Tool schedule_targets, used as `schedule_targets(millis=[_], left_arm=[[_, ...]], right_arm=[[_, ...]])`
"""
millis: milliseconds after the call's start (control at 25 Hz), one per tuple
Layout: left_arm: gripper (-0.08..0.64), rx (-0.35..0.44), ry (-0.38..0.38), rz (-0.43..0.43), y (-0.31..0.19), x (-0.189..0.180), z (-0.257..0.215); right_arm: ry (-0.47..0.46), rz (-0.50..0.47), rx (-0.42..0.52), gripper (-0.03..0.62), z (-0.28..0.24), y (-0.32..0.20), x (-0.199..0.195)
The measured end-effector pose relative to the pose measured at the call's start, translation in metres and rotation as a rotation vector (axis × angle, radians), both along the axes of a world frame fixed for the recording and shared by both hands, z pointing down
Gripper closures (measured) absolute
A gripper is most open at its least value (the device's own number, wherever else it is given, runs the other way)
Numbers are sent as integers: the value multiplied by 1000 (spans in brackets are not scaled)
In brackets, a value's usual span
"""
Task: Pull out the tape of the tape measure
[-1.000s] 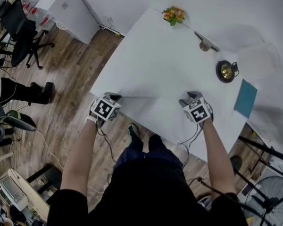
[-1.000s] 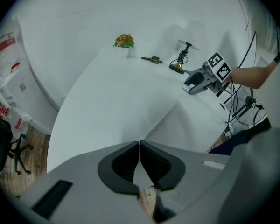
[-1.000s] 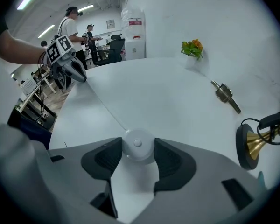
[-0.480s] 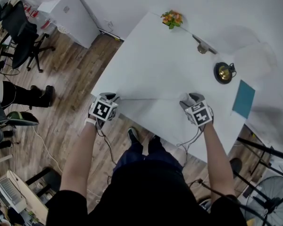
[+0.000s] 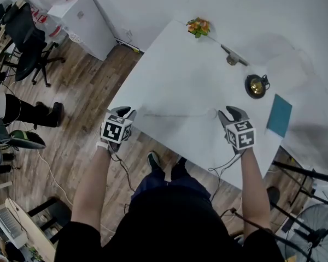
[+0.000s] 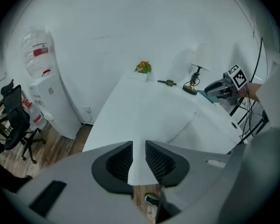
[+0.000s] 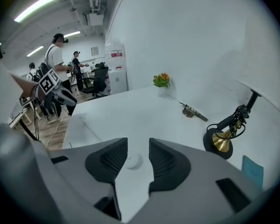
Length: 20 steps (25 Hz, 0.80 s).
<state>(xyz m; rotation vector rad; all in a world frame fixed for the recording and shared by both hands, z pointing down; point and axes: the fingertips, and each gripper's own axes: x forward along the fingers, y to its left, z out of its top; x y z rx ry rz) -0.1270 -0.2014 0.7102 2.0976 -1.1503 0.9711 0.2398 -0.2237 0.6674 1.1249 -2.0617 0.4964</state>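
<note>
1. Currently the left gripper (image 5: 127,112) hangs over the near left corner of the white table (image 5: 180,70). Its jaws stand narrowly apart, having just been opening, and nothing lies between them; only the table corner and floor show through the gap.
2. Right gripper (image 5: 231,113): over the near right part of the table. Its jaws are moderately apart, having just been closing, and the pads press on nothing.
3. Tape measure (image 5: 210,113): a small white round case lying flat on the table, just beside the right gripper's tips. In the right gripper view it shows through the gap between the jaws, resting on the tabletop below them, ungripped.
4. Tape (image 5: 175,114): drawn out of the case, lying as a thin pale line across the table toward the left gripper. Its free end stops short of that gripper.
5. Other items, all well apart from the tape measure: a small flower pot (image 5: 199,26) at the far corner, a metal tool (image 5: 232,58), a black and brass lamp base (image 5: 256,85), and a teal card (image 5: 279,115) at the right edge.
</note>
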Motion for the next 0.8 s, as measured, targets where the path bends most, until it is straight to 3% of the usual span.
schedule_targets(millis=[200, 320, 440, 800], left_arm=[[477, 64, 91, -31, 2, 8, -37], [479, 118, 143, -42, 1, 15, -66], [486, 188, 238, -105, -3, 20, -104], [526, 554, 296, -148, -11, 26, -247]], right_arm=[[-58, 50, 111, 501, -44, 1, -3], [-93, 92, 215, 575, -77, -1, -4], [-127, 119, 321, 586, -115, -1, -6], [-159, 97, 602, 588, -218, 9, -25]])
